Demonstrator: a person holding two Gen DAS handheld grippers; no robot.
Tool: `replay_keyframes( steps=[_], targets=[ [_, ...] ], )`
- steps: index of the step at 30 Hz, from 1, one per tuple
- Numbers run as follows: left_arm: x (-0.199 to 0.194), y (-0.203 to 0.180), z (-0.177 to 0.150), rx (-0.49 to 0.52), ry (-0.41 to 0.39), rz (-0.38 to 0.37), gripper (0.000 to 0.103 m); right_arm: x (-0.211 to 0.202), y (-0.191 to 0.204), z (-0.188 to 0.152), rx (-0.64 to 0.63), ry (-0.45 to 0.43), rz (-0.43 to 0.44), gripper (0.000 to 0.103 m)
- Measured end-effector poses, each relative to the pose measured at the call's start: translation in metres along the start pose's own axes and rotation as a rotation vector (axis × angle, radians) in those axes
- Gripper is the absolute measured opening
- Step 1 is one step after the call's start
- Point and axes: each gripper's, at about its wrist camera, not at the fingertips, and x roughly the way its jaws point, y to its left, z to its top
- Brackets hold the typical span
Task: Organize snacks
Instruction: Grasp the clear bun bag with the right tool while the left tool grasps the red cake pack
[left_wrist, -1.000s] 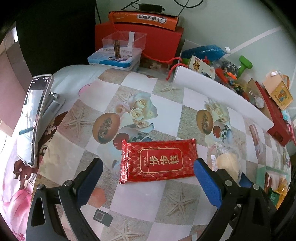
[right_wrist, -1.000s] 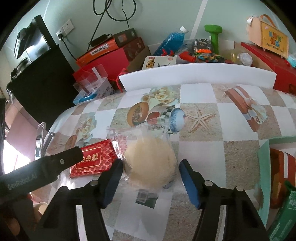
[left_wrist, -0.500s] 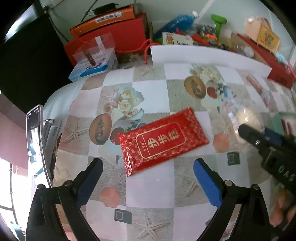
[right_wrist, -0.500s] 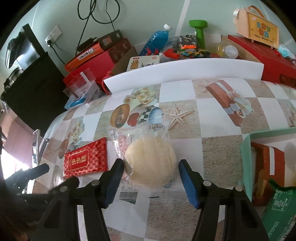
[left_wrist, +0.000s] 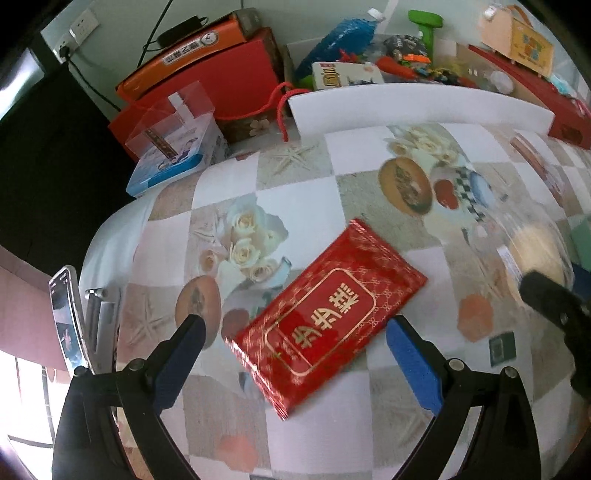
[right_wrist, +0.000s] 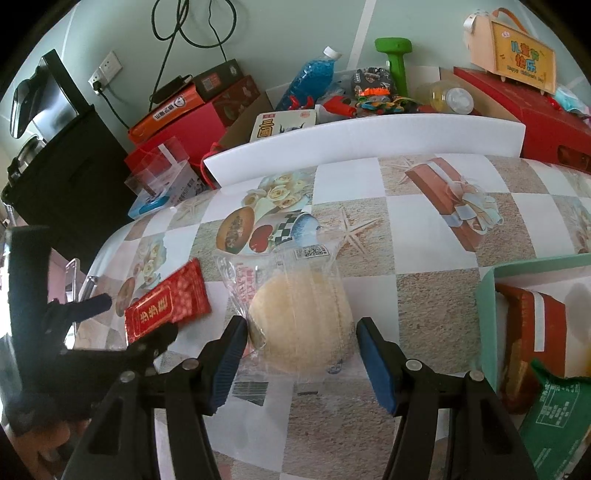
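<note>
Landmark: the white foam strip (right_wrist: 364, 142) across the table's far edge; places below are told from it.
Red packet (left_wrist: 328, 323): flat on the tablecloth (left_wrist: 369, 184), nearer than the strip's left end, lying diagonally.
Left gripper (left_wrist: 295, 347): released; its blue pads stand wide on either side of the packet's near end and touch nothing, likely squaring up for a pinch across its width.
Bun bag (right_wrist: 295, 314): clear wrapper with a pale round bun, nearer than the strip's middle, just right of the red packet.
Right gripper (right_wrist: 301, 349): released too; the pads flank the bun, close to the wrapper, without squeezing it.
Green box (right_wrist: 487, 291): nearer than the strip's right end, already holding packets, so probably where both snacks go.
</note>
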Motion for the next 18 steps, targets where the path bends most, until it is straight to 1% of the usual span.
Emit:
replay_keyframes(
  steps=[4, 8, 10, 11, 12, 15, 18],
  targets=[
    [0.007, 0.009, 0.002, -0.051, 0.001, -0.003, 0.098, 0.0, 0.0, 0.0, -0.001, 0.0, 0.0, 0.064],
    [0.014, 0.025, 0.0, -0.152, 0.006, -0.044, 0.098, 0.0, -0.001, 0.0, 0.002, 0.001, 0.003, 0.064],
    [0.015, 0.03, -0.001, -0.171, 0.002, -0.046, 0.098, 0.0, -0.001, 0.0, 0.003, 0.002, 0.005, 0.064],
    [0.016, 0.032, -0.001, -0.177, 0.0, -0.045, 0.096, 0.0, -0.001, 0.0, 0.003, 0.002, 0.006, 0.064],
    [0.016, 0.033, 0.0, -0.183, -0.002, -0.048, 0.092, 0.0, -0.001, 0.0, 0.002, 0.003, 0.005, 0.064],
    [0.015, 0.035, -0.001, -0.216, -0.004, -0.089, 0.081, 0.0, 0.0, 0.0, -0.001, 0.003, 0.003, 0.064],
    [0.013, 0.033, -0.003, -0.231, -0.008, -0.111, 0.073, 0.0, 0.0, 0.0, -0.003, 0.004, 0.0, 0.064]
  ],
)
